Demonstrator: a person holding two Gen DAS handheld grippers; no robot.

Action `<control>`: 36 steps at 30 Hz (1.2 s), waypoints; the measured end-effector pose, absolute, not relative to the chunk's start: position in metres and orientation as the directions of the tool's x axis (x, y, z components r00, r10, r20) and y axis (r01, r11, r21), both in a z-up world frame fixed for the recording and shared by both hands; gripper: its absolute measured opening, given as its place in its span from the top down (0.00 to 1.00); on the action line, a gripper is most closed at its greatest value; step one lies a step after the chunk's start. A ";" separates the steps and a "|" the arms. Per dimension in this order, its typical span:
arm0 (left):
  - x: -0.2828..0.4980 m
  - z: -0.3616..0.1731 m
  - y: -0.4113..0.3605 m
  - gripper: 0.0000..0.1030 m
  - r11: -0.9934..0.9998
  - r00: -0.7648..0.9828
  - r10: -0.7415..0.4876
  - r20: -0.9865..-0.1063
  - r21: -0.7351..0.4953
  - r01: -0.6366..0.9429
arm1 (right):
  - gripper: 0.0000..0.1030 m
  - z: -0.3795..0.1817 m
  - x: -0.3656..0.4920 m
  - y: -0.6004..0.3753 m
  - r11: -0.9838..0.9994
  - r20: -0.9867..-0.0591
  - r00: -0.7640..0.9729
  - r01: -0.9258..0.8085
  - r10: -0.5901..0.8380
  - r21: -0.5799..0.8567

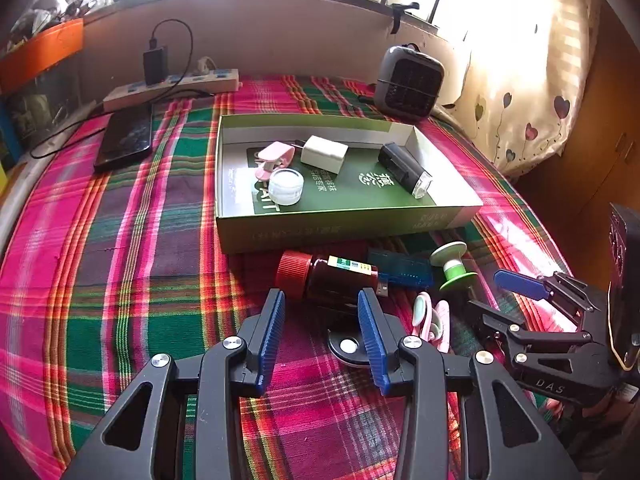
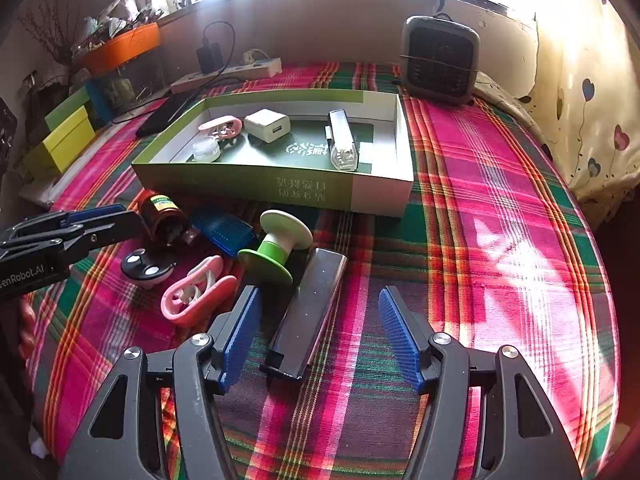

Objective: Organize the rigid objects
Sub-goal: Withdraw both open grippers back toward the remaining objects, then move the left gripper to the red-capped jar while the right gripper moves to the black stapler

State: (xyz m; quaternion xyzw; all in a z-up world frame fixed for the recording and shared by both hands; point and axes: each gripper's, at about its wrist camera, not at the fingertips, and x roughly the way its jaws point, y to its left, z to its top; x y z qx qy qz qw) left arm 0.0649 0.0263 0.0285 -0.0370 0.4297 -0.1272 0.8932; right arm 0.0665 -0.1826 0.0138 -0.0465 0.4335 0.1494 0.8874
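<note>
Black and long, the bar (image 2: 308,312) lies lengthwise between the right gripper's (image 2: 320,332) spread, empty jaws; the left gripper (image 1: 322,334) gapes emptily near the bottle (image 1: 328,280).

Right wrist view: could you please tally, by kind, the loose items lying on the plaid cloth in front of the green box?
Brown bottle: 1
Blue USB adapter: 1
Green and white spool: 1
Pink clip: 1
Black round disc: 1
Black bar: 1
Total: 6
</note>
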 end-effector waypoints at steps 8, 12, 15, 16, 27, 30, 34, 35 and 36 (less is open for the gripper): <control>0.064 0.031 0.009 0.64 0.973 0.596 -0.214 -0.774 -0.113 0.202 | 0.36 0.008 0.068 -0.182 0.955 -0.790 0.585 -0.298 0.181 -0.002; 0.067 0.030 0.003 0.64 0.978 0.591 -0.184 -0.786 -0.084 0.193 | 0.35 0.007 0.070 -0.185 0.955 -0.790 0.584 -0.296 0.187 0.007; 0.069 0.029 0.001 0.64 0.983 0.590 -0.156 -0.792 -0.065 0.171 | 0.35 0.007 0.071 -0.188 0.959 -0.790 0.587 -0.283 0.177 0.005; 0.069 0.029 0.000 0.64 0.985 0.593 -0.138 -0.793 -0.047 0.166 | 0.35 0.007 0.071 -0.190 0.960 -0.790 0.587 -0.279 0.175 0.005; 0.060 0.024 0.027 0.64 0.996 0.595 -0.076 -0.800 -0.039 0.075 | 0.35 0.007 0.070 -0.200 0.961 -0.790 0.588 -0.275 0.173 0.006; 0.057 0.021 0.034 0.64 0.998 0.590 -0.054 -0.806 -0.028 0.054 | 0.35 0.007 0.071 -0.201 0.961 -0.790 0.588 -0.275 0.173 0.005; 0.054 0.020 0.044 0.64 0.999 0.594 -0.045 -0.803 -0.034 0.029 | 0.35 0.007 0.070 -0.201 0.962 -0.790 0.588 -0.274 0.172 0.005; 0.053 0.019 0.048 0.64 0.999 0.594 -0.038 -0.803 -0.034 0.019 | 0.35 0.007 0.070 -0.201 0.962 -0.790 0.589 -0.274 0.171 0.005; 0.053 0.019 0.051 0.64 1.000 0.594 -0.029 -0.804 -0.030 0.007 | 0.35 0.007 0.070 -0.202 0.962 -0.790 0.589 -0.272 0.170 0.004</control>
